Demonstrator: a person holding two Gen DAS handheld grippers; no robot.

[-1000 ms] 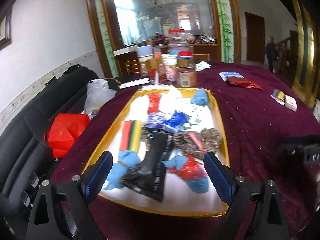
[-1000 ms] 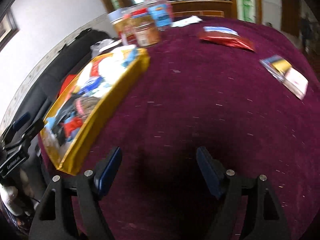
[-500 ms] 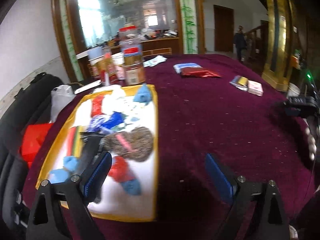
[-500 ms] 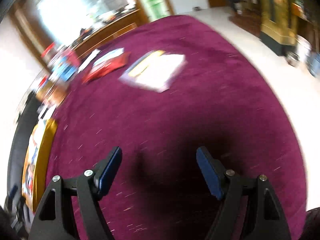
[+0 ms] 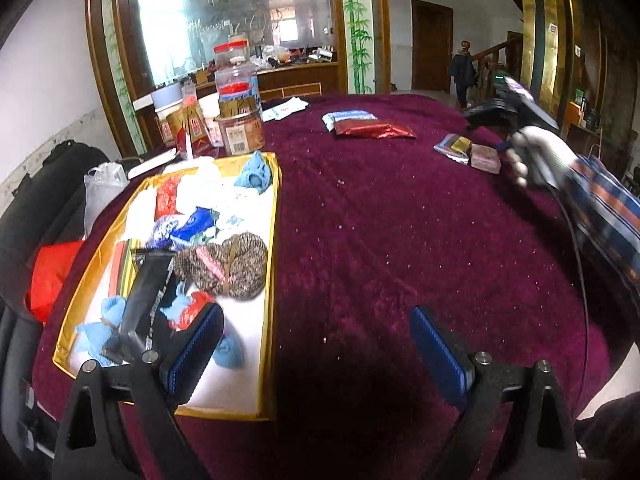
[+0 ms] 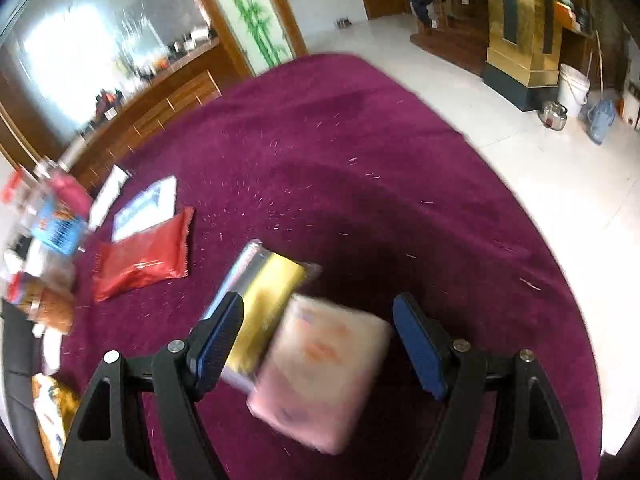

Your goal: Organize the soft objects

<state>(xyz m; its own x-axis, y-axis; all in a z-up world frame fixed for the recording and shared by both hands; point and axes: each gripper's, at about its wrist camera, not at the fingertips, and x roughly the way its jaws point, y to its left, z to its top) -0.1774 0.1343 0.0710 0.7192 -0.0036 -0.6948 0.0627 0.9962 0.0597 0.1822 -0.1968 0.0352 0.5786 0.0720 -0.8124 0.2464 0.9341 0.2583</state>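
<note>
While the right gripper (image 6: pixel 318 344) hangs open over the pink pack (image 6: pixel 320 376) near the tabletop's (image 6: pixel 360 168) right edge, the reach is in hand; next, lower and close. The left gripper (image 5: pixel 316 356) waits open, empty, beside the tray (image 5: pixel 272 280).

Layout of a cloth-covered table (image 5: pixel 400 240) with a tray at its left and loose packets toward its right.

The tray (image 5: pixel 274 280) lies on the table's left part and holds a heap of soft objects (image 5: pixel 208 240). Behind the tray stands a cluster of jars (image 5: pixel 238 120). Right of the jars, two flat packets (image 5: pixel 370 126) lie touching, one behind the other. Further right lie two more packs side by side (image 6: pixel 288 336), between the open jaws of the right gripper (image 6: pixel 316 336). The left gripper (image 5: pixel 316 354) straddles the tray's right rim.
</note>
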